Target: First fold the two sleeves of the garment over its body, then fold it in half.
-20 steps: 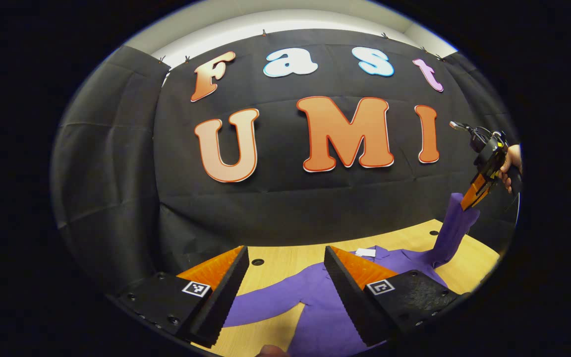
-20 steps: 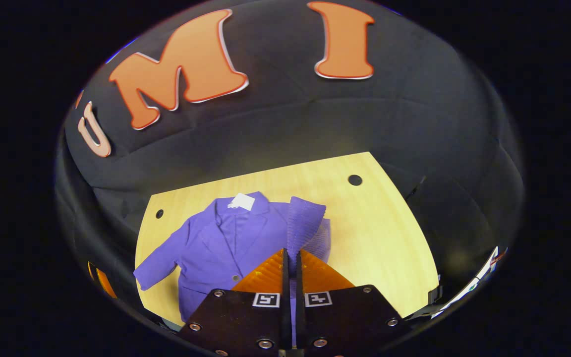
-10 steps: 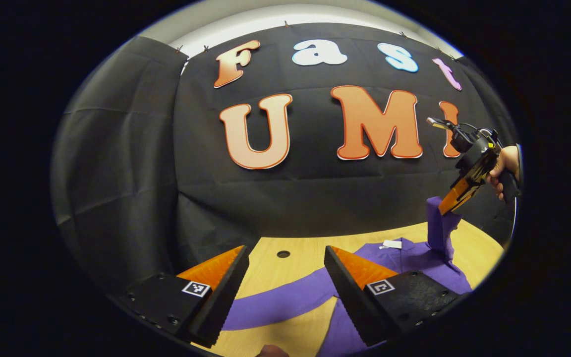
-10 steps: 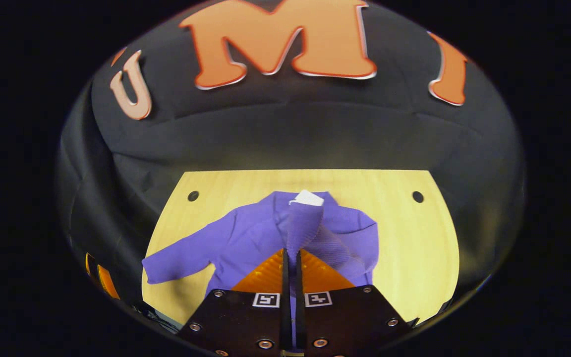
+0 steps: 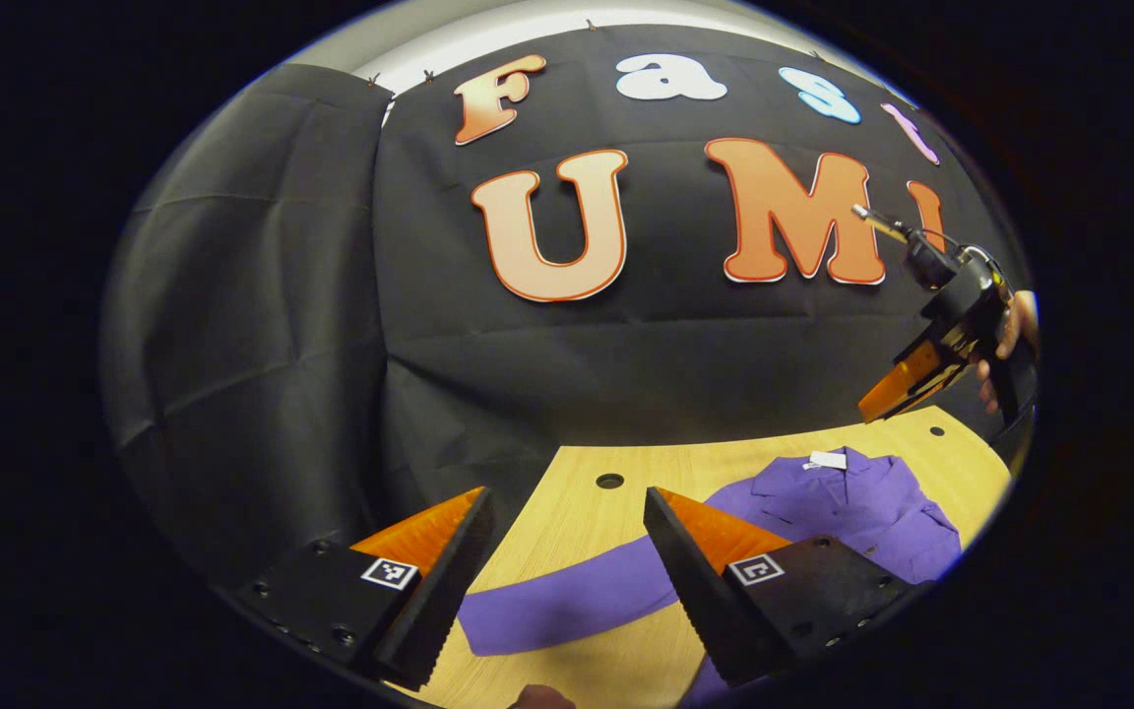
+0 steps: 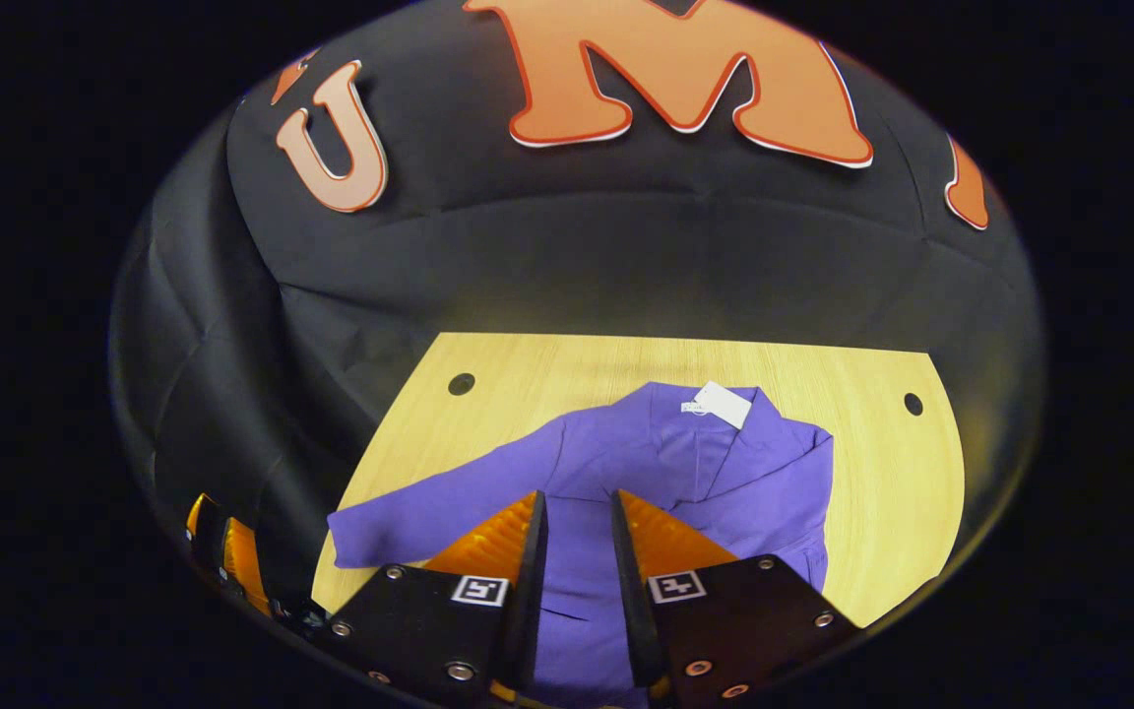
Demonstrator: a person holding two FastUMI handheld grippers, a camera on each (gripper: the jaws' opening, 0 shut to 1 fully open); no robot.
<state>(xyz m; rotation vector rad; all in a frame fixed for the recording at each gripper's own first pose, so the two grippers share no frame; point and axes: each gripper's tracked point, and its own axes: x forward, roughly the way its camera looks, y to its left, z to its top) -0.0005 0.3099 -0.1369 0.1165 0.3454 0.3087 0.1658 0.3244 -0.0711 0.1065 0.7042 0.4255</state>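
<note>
I have just let go of the sleeve I was carrying: a moment ago my right gripper was pinched on its cuff and holding it up above the purple jacket, and now its fingers stand a little apart with nothing between them, hovering above the jacket front. That right sleeve now lies folded across the body, toward 3 o'clock in the right gripper view, so I judge the first sleeve fold done. The jacket rests flat on the wooden table, collar and white tag at 12 o'clock. The left sleeve is not yet folded; it stretches out over the table toward 9 o'clock in the right gripper view. My left gripper is wide apart and empty, poised just above that sleeve, which lies across the gap between its fingers. Closing on its cuff looks like the next job.
</note>
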